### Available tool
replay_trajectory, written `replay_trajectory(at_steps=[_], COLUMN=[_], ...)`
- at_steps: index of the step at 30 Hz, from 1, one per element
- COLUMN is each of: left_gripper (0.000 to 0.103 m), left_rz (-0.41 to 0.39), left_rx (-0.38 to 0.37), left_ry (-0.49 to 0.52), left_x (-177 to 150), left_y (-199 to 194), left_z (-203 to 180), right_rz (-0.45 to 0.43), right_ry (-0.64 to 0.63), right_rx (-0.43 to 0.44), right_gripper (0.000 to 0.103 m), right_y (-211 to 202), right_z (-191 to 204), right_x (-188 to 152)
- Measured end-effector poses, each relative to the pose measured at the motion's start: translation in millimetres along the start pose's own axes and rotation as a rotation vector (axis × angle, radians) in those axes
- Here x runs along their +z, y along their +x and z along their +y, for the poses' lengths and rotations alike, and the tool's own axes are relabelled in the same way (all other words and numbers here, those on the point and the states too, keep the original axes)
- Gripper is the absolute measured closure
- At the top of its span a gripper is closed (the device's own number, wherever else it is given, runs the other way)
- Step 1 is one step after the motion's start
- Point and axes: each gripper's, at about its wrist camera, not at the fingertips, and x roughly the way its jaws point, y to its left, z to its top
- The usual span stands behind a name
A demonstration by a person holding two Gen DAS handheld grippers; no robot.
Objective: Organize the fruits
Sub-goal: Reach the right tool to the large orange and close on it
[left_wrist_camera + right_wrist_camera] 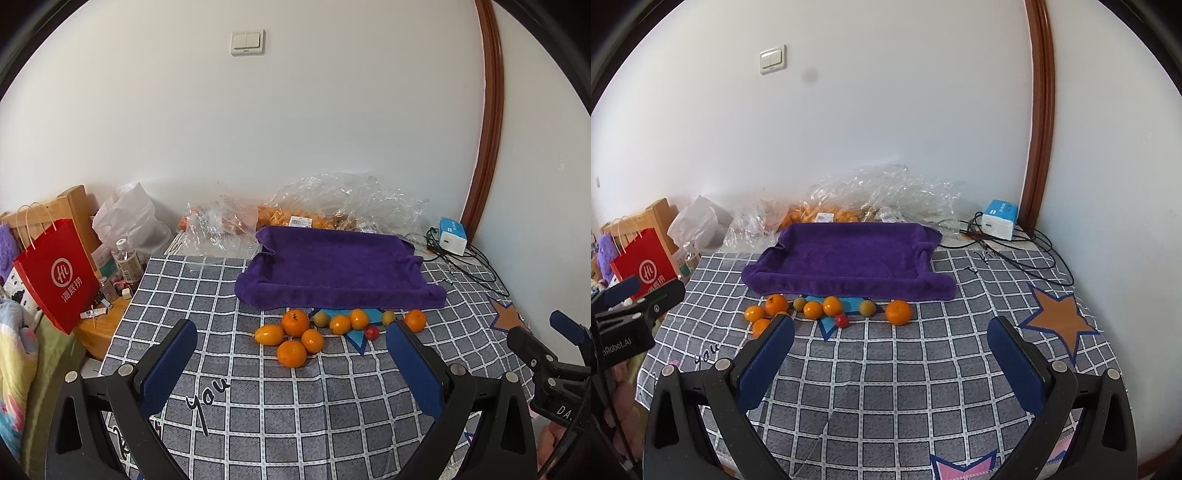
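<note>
Several oranges [295, 322] [898, 312], small yellow-green fruits [321, 319] [867, 308] and one red fruit [371, 332] [842, 320] lie loose on the checked cloth, just in front of a tray draped in purple towel [340, 273] [849, 258]. My left gripper [291, 354] is open, hovering short of the fruit cluster with nothing between its blue pads. The right gripper [892, 347] is open too, with nothing in it and behind the rightmost orange. Each gripper shows at the edge of the other's view.
Crumpled clear plastic bags [347, 203] [879, 192] with more oranges lie against the wall behind the tray. A blue-white box [452, 236] [999, 219] with black cables sits back right. A red paper bag [55, 273], bottle and clutter stand off the table's left edge.
</note>
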Motion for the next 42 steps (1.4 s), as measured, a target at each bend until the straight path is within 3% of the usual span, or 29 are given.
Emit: replay_trajectory(at_steps=[4,10,13,15,18,23,28,30,34,42], left_gripper=[0.0,0.006,0.015,0.026,0.032,0.032,0.032,0.032,0.032,0.032], left_rz=[0.023,0.068,0.11,0.145,0.167,0.227,0.226,0.232,0.262,0.271], left_rx=[0.012,0.026,0.053,0.055,0.058,0.008,-0.065,-0.091,-0.119,-0.099], left_ry=[-0.007,-0.022,-0.022,-0.037,-0.06,-0.067,-0.08,-0.079,-0.068,-0.019], left_x=[-4.0,-17.1,-27.4,-37.6,-49.9,-63.9,-65.3,-65.9,-68.9,-69.5], left_y=[21.8,65.1,86.8,103.9,120.0,139.5,144.9,148.8,162.7,183.1], left_z=[8.2,26.6,36.0,45.2,54.8,59.3,53.0,46.7,33.7,9.0], right_rz=[0.04,0.151,0.201,0.206,0.215,0.261,0.267,0.283,0.267,0.249], right_ry=[-0.027,-0.015,-0.006,-0.02,-0.03,0.021,-0.012,-0.025,-0.057,-0.013], right_rx=[-0.006,0.041,0.052,0.025,0.022,0.08,0.069,0.082,0.067,0.122], right_gripper=[0.001,0.013,0.025,0.031,0.034,0.034,0.037,0.051,0.06,0.061], right_y=[26.4,92.4,126.0,147.4,173.9,214.4,239.5,247.9,255.7,226.2], right_z=[0.9,-2.6,-6.3,-6.8,-9.6,-18.3,-13.5,-11.8,-6.5,-20.0], right_x=[-7.5,-20.1,-26.6,-30.8,-33.7,-29.6,-28.2,-29.3,-30.4,-41.6])
